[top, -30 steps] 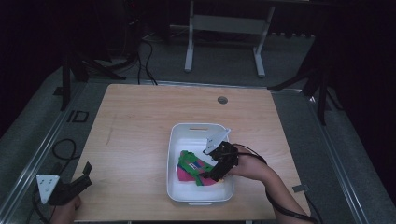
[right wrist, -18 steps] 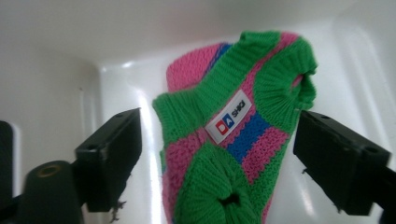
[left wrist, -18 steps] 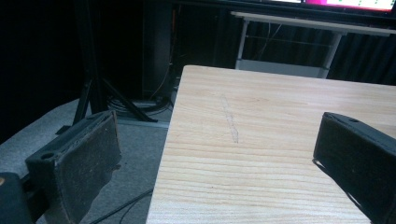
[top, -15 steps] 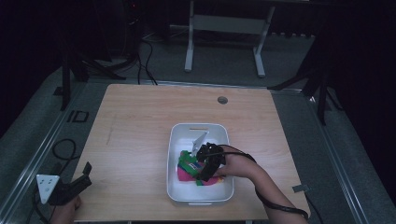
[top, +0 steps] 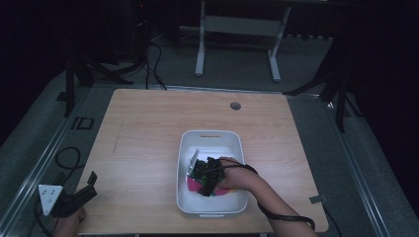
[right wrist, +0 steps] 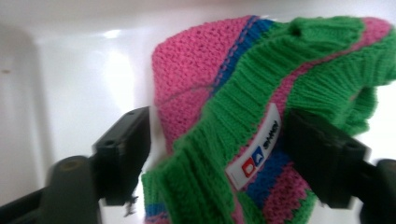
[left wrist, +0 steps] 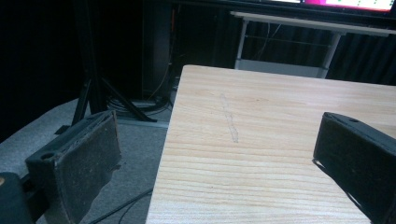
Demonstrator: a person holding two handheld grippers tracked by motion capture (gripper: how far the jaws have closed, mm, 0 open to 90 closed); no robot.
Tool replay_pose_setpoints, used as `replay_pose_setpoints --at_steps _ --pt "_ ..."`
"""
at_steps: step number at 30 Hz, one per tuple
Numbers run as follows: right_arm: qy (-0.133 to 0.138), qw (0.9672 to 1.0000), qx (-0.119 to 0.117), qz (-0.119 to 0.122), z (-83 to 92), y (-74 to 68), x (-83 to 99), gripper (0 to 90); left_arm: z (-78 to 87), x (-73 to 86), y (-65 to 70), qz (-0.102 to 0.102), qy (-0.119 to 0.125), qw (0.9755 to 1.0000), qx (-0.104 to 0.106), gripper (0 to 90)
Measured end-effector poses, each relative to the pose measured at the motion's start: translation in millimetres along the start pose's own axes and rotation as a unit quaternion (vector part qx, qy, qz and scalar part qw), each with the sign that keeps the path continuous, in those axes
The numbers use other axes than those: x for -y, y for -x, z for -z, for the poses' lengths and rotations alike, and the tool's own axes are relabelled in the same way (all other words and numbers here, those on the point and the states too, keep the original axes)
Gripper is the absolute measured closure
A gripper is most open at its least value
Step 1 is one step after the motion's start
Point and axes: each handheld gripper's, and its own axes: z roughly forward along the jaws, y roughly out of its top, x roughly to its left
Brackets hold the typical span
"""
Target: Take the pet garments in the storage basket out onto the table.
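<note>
— Dark studio floor and black stands ring a pale wooden tabletop; what sits on it?

— One white plastic tub, near the person's edge, right of centre. A knitted garment in pink, green and blue lies inside on the tub's bottom, a white sewn label showing on its green ribbed hem.

— And the right gripper?

— Down inside the tub, hand behind it. Its jaws have just been closing and now straddle the green hem, one each side; the left one shows a gap to the knit, so no grip yet.

— The left gripper?

— Held off the tabletop's near left corner above the grey floor. Its jaws stand wide apart with nothing between them, bare wood ahead.
</note>
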Motion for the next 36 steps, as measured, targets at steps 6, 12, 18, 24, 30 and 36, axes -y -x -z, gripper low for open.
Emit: replay_pose_setpoints --at_steps 6,12,18,24,30,36 --pt "-0.001 0.9973 0.066 0.032 1.4 -7.0 1.8 63.6 0.0 0.0 0.1 -0.001 -0.001 1.0 0.0 1.2" --pt "0.014 0.9976 0.063 0.024 12.7 -5.8 3.1 72.3 -0.1 -0.1 0.0 0.0 0.0 1.0 -0.001 1.2" --pt "0.04 0.9967 0.067 0.022 38.7 -6.5 3.4 72.5 -0.1 0.0 0.2 0.0 -0.001 1.0 -0.001 1.2" --pt "0.081 0.9927 0.085 0.028 81.1 -6.6 0.2 72.5 0.0 -0.1 0.3 -0.001 -0.001 1.0 -0.002 1.2" --pt "0.119 0.986 0.112 0.034 126.6 -4.7 -0.7 72.4 -0.1 0.0 0.5 -0.001 0.0 1.0 -0.002 1.2" --pt "0.147 0.9794 0.136 0.027 157.9 -0.5 5.5 72.4 -0.2 -0.1 0.3 -0.001 0.0 1.0 -0.002 1.2"
